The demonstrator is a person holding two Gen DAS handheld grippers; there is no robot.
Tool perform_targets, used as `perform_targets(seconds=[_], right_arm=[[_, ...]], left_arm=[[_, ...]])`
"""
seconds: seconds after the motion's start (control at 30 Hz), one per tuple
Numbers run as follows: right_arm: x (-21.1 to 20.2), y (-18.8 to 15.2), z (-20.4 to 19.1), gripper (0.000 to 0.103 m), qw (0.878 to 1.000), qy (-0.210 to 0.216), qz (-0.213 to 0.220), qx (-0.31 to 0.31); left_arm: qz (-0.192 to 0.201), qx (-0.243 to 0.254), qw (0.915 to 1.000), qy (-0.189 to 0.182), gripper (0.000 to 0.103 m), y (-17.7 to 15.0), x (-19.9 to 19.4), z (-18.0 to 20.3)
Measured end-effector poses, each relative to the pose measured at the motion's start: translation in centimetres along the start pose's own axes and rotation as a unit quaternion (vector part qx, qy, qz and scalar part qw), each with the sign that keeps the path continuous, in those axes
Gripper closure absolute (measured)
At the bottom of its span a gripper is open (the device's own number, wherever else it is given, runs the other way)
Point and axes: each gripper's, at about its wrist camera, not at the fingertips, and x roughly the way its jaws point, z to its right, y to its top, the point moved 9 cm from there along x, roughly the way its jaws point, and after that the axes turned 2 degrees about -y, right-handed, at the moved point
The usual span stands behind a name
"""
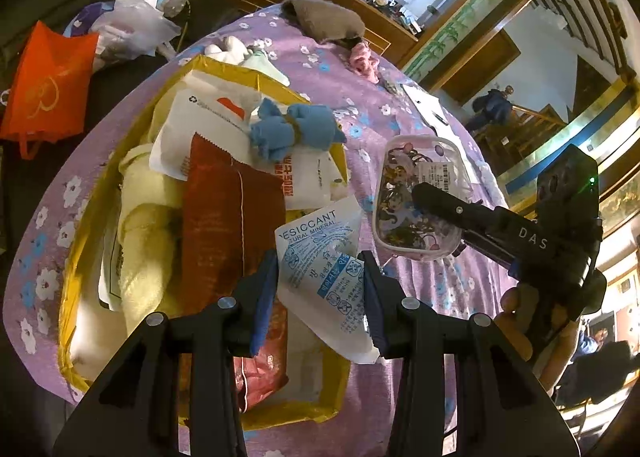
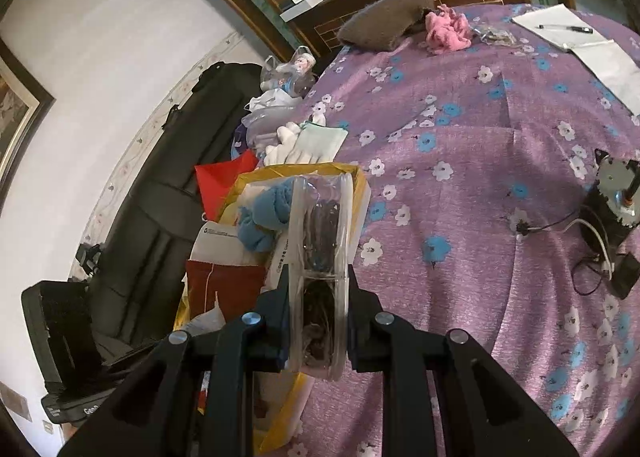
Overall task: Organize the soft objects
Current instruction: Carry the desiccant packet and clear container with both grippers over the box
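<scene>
Already both tongs are loaded: the left gripper (image 1: 320, 289) clamps a desiccant sachet (image 1: 320, 257), the right gripper (image 2: 318, 317) a clear pouch (image 2: 320, 269) edge-on, its long axis pointing ahead. Just beyond and left sits the yellow box (image 2: 360, 185), probably nearer the left.

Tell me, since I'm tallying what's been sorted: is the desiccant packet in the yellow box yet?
Not yet. The desiccant packet is pinched in the left gripper, hanging over the yellow box's near corner.
</scene>
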Motion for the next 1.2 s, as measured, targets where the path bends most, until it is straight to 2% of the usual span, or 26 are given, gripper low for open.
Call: perform_targets(seconds=[0.73,1.03,1.13,1.2], right_arm=[[-0.4,0.8,-0.2,0.083,1.000,0.012,0.019,0.013],[-0.3,0.9,1.1,0.083,0.998,0.032,0.025,0.044],[0.0,1.1,0.0,0.083,0.998,0.046,0.024,0.036],[-0.2,1.4,-1.1,0.083,0.997,0.057,0.034,0.027]], left_arm=[[-0.006,-0.001,1.0000,0.000,0.063,-0.1,0.1,-0.1],[0.012,-0.017,0.9998,0.005,0.063,-0.5,-1.8,-1.7],[0.020,-0.014,0.9997,0.007,0.063,-0.3,-2.5,-2.1],[0.029,-0.005,0.9996,-0.004,0.063,0.1,-3.1,-1.8]])
